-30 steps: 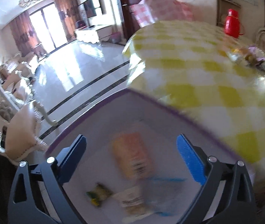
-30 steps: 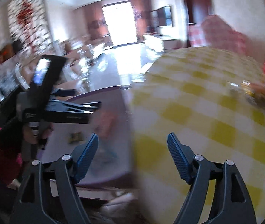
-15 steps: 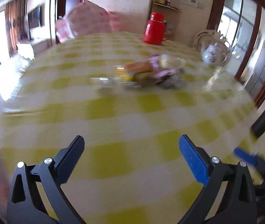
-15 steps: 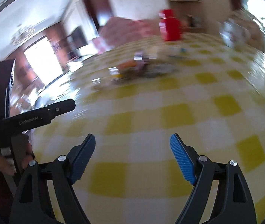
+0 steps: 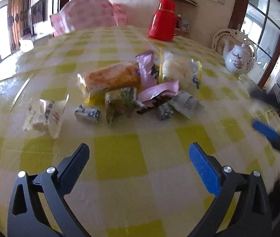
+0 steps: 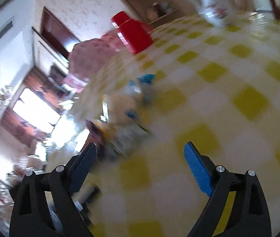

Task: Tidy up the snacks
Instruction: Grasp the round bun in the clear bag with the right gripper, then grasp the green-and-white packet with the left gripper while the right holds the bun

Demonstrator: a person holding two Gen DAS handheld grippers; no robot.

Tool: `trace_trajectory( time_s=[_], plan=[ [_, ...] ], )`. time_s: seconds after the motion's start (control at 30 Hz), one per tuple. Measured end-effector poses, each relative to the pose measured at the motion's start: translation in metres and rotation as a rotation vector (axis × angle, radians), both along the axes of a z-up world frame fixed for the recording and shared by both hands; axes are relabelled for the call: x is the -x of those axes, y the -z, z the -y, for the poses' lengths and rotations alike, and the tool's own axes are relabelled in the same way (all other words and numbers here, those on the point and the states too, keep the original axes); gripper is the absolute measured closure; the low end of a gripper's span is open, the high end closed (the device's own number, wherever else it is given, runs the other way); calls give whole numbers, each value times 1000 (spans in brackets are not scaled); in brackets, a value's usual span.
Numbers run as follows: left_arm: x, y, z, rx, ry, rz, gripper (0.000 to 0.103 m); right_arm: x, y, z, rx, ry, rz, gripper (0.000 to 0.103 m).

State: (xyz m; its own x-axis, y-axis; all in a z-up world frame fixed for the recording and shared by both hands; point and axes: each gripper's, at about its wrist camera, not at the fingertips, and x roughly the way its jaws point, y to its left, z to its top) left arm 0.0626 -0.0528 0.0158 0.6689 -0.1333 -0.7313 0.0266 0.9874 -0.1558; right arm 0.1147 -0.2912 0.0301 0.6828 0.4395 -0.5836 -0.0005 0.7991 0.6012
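Both views swung off purple bin onto snack pile (image 5: 132,86) mid-surface (image 5: 120,158). Left tool (image 5: 139,159) released, empty, near pile; right tool (image 6: 140,158) released, blurred, beside pile. Advice: take outlying white packet (image 5: 45,114) first, low approach, pinch across narrow side.

Left tool (image 5: 139,155) now nearer the snack pile (image 5: 128,86); right tool (image 6: 140,154) newly tilted beside it.

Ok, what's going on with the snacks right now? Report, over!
Left gripper open, empty, short of the snack pile. Right gripper open, empty, view blurred. Snacks loose on the checkered tablecloth. Nothing blocking the approach.
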Motion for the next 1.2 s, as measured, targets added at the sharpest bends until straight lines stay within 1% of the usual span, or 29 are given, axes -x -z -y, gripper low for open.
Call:
trace_trajectory(
  time_s=[0.03,0.07,0.1,0.17,0.23,0.3,0.33,0.37,0.4,0.47,0.5,0.53,0.6,0.63,0.67,0.7,0.77,0.87,0.93,1.07,1.1,1.17,1.2],
  plan=[
    [1,0,-3,34,10,4,2,-12,-3,-5,-2,-5,-2,15],
    [2,0,-5,51,20,17,2,-24,-6,-12,-1,-13,-4,15],
    [3,-1,-5,63,33,25,2,-40,-7,-19,1,-26,-7,15],
    [0,1,-6,75,41,16,2,-57,-11,-35,16,-35,-17,15],
    [-3,4,-9,93,36,3,2,-76,-13,-53,57,-54,-27,15],
    [-3,4,-11,114,26,-6,2,-88,-15,-74,148,-63,-40,15],
    [-5,5,-13,123,21,-11,2,-96,-14,-91,238,-59,-59,15],
    [-5,5,-15,134,11,-17,2,-101,-13,-100,288,-61,-72,15],
    [-6,6,-17,145,-1,-20,2,-109,-9,-115,371,-74,-94,15],
    [-7,9,-22,192,-14,-33,2,-121,-3,-129,467,-51,-112,14],
    [-7,8,-24,203,-15,-30,2,-126,4,-138,540,-43,-135,14],
    [-6,8,-25,209,-18,-30,2,-127,9,-142,584,-50,-140,14],
    [-5,8,-26,214,-14,-32,2,-125,16,-145,652,-66,-103,15],
    [-5,8,-26,215,-12,-32,2,-124,18,-142,658,-67,-98,25],
    [-4,8,-26,216,-11,-33,2,-120,18,-136,647,-73,-82,29],
    [-4,8,-26,218,-11,-33,2,-113,16,-127,635,-89,-57,39],
    [-4,8,-26,216,-9,-33,2,-102,14,-113,658,-76,-43,40],
    [-4,8,-26,212,-9,-34,2,-72,9,-78,570,-81,-11,42],
    [-3,8,-26,209,-9,-34,2,-43,2,-57,526,-82,19,42],
    [-1,8,-20,173,2,-45,2,17,-3,-17,514,-32,45,41],
    [-2,8,-18,164,14,-51,2,30,-2,-9,517,-11,48,41],
    [2,7,-5,138,80,-57,2,53,5,6,508,39,44,41],
    [4,6,3,133,122,-47,2,63,9,15,480,59,30,41]
  ],
)
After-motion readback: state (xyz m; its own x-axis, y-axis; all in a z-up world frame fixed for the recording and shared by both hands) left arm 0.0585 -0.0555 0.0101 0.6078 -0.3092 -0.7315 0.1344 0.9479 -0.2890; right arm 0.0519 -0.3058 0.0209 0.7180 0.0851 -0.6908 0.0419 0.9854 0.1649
